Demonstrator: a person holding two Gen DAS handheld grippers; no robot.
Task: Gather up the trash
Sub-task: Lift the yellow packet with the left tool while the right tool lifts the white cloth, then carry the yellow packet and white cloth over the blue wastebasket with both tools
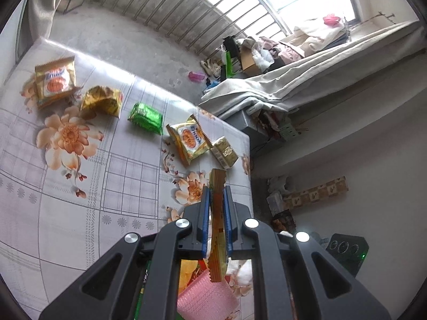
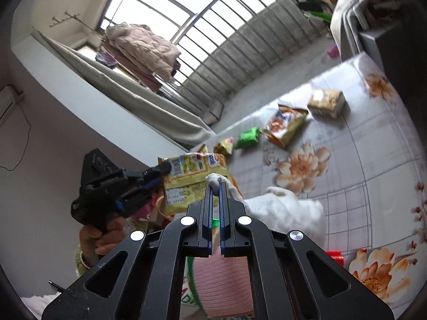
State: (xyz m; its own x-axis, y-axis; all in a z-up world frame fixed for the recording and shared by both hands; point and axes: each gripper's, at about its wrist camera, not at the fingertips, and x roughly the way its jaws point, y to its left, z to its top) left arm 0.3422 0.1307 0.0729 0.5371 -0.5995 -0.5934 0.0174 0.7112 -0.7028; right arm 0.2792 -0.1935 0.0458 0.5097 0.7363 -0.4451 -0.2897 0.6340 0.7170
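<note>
My left gripper (image 1: 216, 194) is shut on a yellow snack wrapper (image 1: 217, 229), held edge-on above the table's near right corner. In the right wrist view the left gripper (image 2: 162, 169) holds that wrapper (image 2: 194, 184) by its left edge. My right gripper (image 2: 216, 186) is shut on the rim of a white bag (image 2: 288, 208), pinching a bunched bit of it (image 2: 213, 178). Several more wrappers lie on the floral tablecloth (image 1: 80, 186): two yellow biscuit packs (image 1: 54, 80) (image 1: 189, 140), a gold one (image 1: 102, 101), a green one (image 1: 146, 117) and a small gold box (image 1: 224, 152).
A pink ribbed thing (image 1: 205, 296) lies under the left gripper, also seen below the right gripper (image 2: 224, 285). The table's right edge (image 1: 250, 176) drops to the floor. A bed with bedding (image 1: 307, 80) and clutter stands beyond, under a barred window.
</note>
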